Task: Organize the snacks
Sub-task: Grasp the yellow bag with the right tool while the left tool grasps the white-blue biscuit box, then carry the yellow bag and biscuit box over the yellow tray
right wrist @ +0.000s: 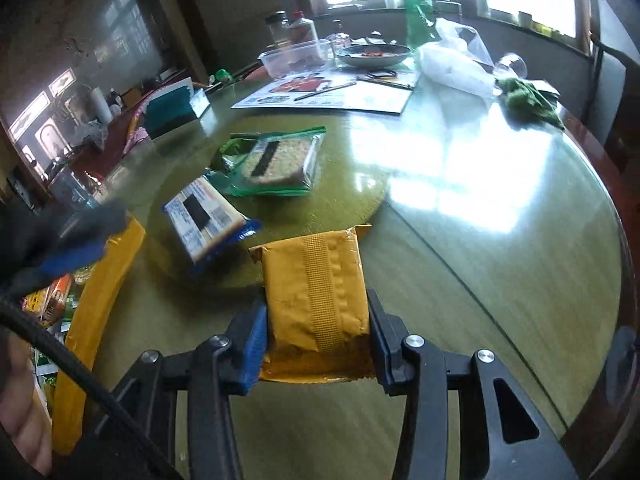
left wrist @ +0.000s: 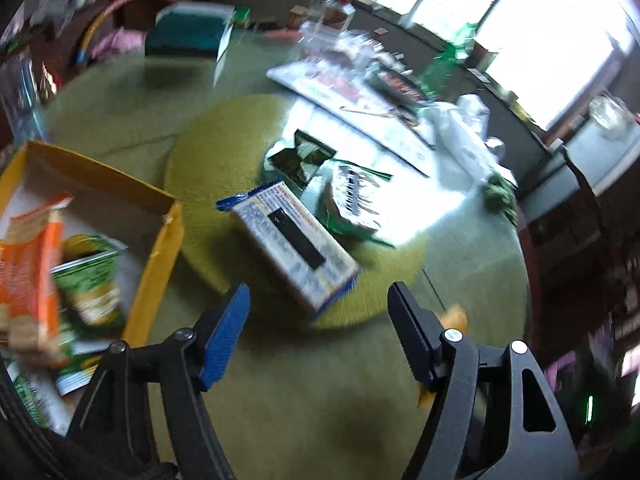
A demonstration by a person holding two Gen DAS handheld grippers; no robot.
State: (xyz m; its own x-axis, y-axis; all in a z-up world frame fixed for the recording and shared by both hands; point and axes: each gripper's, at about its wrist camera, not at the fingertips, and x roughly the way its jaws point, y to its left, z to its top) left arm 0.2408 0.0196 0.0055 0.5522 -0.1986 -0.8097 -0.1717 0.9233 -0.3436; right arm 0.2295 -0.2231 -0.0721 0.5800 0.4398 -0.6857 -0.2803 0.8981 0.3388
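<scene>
We see our right gripper (right wrist: 318, 330) pinching a flat yellow foil snack packet (right wrist: 316, 300) across its width, both fingers (right wrist: 253, 346) pressed on its long sides, the packet raised over the round glass tabletop (right wrist: 500, 264). Our left gripper (left wrist: 318, 332) hangs with its fingers (left wrist: 224, 336) spread wide and nothing between them. Just ahead of it a blue-edged white cracker packet (left wrist: 294, 248) lies near the rim of the round yellow-green turntable mat (left wrist: 216, 152), with a green-edged clear cracker packet (left wrist: 354, 202) touching its far side. To the left stands the open yellow cardboard box (left wrist: 160, 256), its near wall just beside the mat, holding an orange packet (left wrist: 30, 272) and a green packet (left wrist: 90, 280). The right half of the tabletop toward its curved edge lies bare and glossy; papers, a white plastic bag (right wrist: 456, 66) and a dish crowd the far side.
</scene>
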